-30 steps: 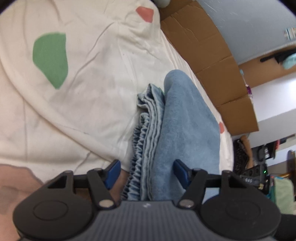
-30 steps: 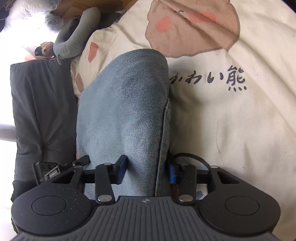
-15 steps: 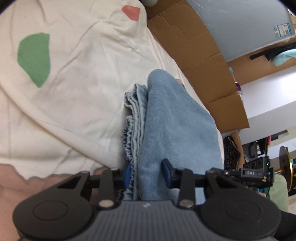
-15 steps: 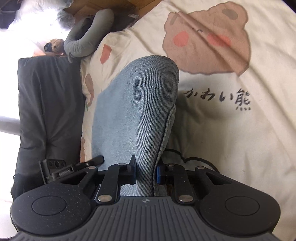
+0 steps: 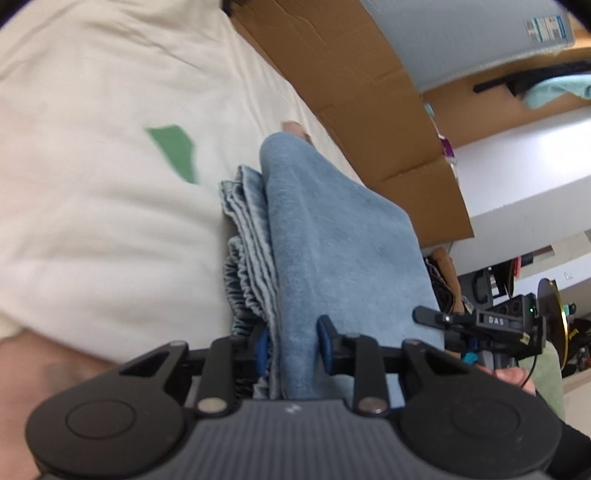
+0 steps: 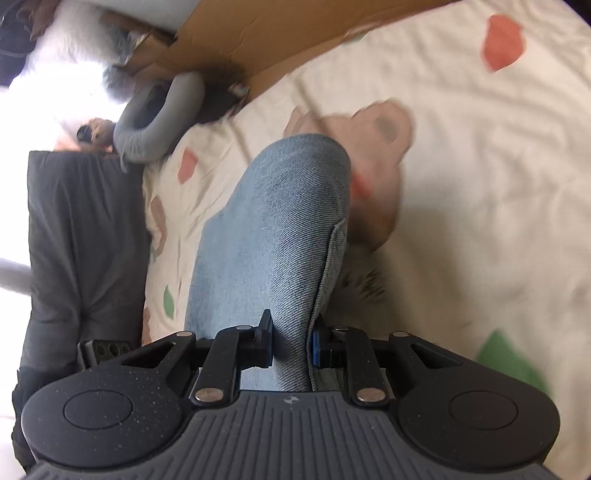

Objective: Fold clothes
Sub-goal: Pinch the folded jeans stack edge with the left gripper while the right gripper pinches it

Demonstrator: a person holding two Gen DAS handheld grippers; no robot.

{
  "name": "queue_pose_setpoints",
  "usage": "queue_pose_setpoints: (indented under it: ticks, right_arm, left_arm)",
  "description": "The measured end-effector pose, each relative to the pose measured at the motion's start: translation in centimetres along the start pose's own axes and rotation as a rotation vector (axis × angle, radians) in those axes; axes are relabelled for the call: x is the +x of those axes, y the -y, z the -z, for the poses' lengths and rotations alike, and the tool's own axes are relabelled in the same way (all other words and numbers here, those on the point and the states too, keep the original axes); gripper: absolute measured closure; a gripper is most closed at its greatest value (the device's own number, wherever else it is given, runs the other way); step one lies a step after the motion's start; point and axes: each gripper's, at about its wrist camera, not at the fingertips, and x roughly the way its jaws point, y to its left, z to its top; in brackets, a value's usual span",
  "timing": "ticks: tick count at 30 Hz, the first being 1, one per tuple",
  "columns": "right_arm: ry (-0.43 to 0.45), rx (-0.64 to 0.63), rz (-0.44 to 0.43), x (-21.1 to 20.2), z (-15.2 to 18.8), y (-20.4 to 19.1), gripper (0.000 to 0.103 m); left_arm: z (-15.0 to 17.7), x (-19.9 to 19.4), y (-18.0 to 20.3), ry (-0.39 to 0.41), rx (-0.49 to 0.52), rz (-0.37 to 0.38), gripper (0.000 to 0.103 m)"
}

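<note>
A folded light blue denim garment (image 5: 332,240) with a gathered waistband edge lies lengthwise between my left gripper's (image 5: 293,347) blue pads. The jaws are closing, and the pads press on the near end of the bundle. In the right wrist view the same denim bundle (image 6: 280,221) runs away from my right gripper (image 6: 291,343), which is shut on its near end, pinching the fabric thin. The bundle hangs over a cream bedspread (image 6: 461,184) printed with a bear and coloured patches. The background is blurred in both views.
Brown cardboard (image 5: 351,92) lines the far side of the bed and also shows as cardboard (image 6: 277,33) in the right view. A grey curved cushion (image 6: 159,114) and dark grey fabric (image 6: 85,240) lie to the left. A cluttered room lies beyond the bed's right edge.
Both grippers have closed onto the denim bundle. Both views have swept across the bedspread: the green patch slid right in the left view, and the bear print shifted in the right view.
</note>
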Motion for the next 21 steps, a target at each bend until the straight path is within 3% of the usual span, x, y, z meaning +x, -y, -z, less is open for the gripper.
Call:
queue_pose_setpoints:
  ticks: [13,18,21]
  right_arm:
    - [0.074,0.011,-0.003,-4.4,-2.7,7.7,0.085]
    - [0.092,0.079,-0.019,-4.5,-2.2,10.4,0.080]
    - [0.111,0.113,-0.046,-4.6,-1.4,11.3,0.076]
  left_arm:
    - [-0.8,7.2,5.5,-0.072,0.036,-0.024,0.075]
    - [-1.1,8.4,6.5,-0.109,0.044,-0.096,0.066]
    - [-1.4,7.9,7.8,-0.132,0.087,-0.160,0.066]
